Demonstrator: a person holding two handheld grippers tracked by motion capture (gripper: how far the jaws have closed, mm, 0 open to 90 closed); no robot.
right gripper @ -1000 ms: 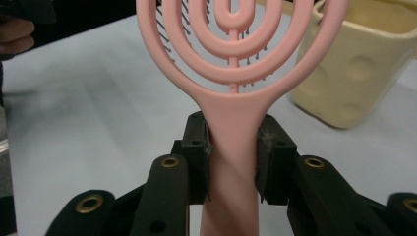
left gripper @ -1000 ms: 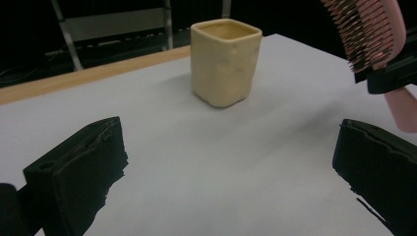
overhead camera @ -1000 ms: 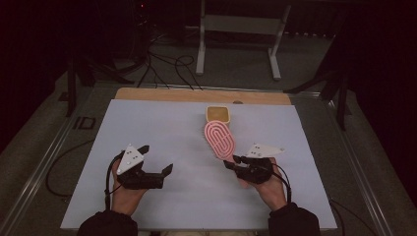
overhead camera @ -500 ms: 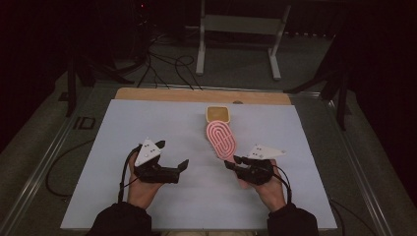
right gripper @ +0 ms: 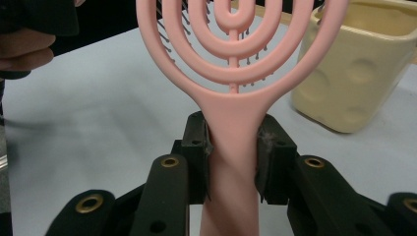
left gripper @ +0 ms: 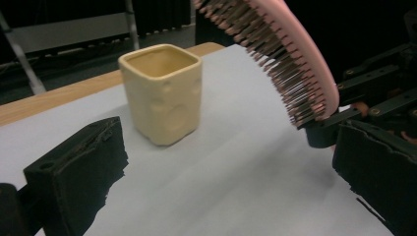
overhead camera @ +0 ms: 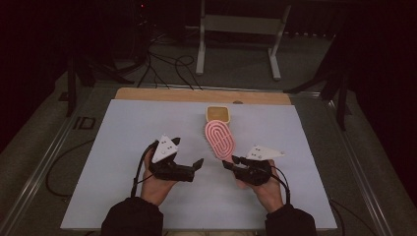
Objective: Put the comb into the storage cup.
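Nearest, right gripper (overhead camera: 235, 161): jaws clamped on the handle of the pink hairbrush (overhead camera: 220, 139); in the right gripper view the pads (right gripper: 199, 142) press both sides of the handle (right gripper: 231, 147). Pick-up judged done.

Left gripper (overhead camera: 194, 166): jaws wide apart, nothing between them; in the left gripper view they frame bare table, with the brush bristles (left gripper: 280, 64) hanging above at the right. It sits just beside the brush, apart from it; no second grip made.

Hairbrush: raised off the white table sheet (overhead camera: 123, 137), head slanting away from the person toward the cup, bristles facing down and to the left.

Yellow square cup (overhead camera: 218, 114): upright and empty as far as its inside shows, just beyond the brush head, near the far wooden edge (overhead camera: 162, 94).

Outstanding, by judgement: the brush looks bound for the cup; carrying it over, lowering it in and letting go all remain. Role of the left gripper, whether steadying cup or brush, cannot be told.
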